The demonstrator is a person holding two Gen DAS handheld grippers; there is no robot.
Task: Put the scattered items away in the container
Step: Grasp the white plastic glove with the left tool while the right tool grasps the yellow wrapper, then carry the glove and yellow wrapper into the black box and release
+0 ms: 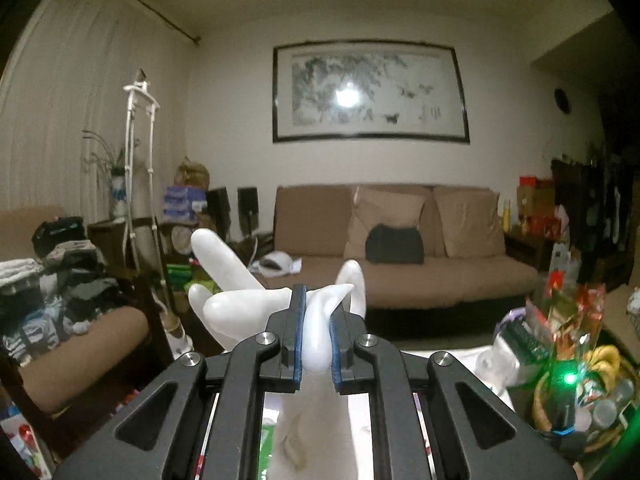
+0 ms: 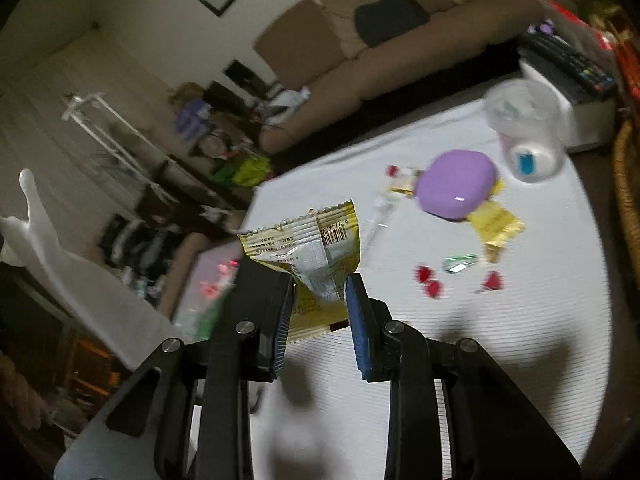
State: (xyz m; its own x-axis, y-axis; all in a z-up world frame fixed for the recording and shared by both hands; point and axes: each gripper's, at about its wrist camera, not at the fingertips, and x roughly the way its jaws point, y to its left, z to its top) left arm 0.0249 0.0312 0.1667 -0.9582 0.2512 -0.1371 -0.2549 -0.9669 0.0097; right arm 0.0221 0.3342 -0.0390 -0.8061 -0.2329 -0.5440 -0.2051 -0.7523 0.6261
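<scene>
Left gripper clamps its blue-padded jaws on a soft white glove-shaped object, pinched at its narrow middle so the limp fingers fan out to the left and beyond the tips, lifted level towards the far brown sofa; a wicker basket crammed with bright packets sits near right, likely the container. Right gripper pinches a crumpled yellow and silver foil snack packet by its lower edge, so the packet stands up just beyond the tips, raised above the white tablecloth. Farther right lie a purple oval case, red wrapped sweets and a clear plastic cup.
</scene>
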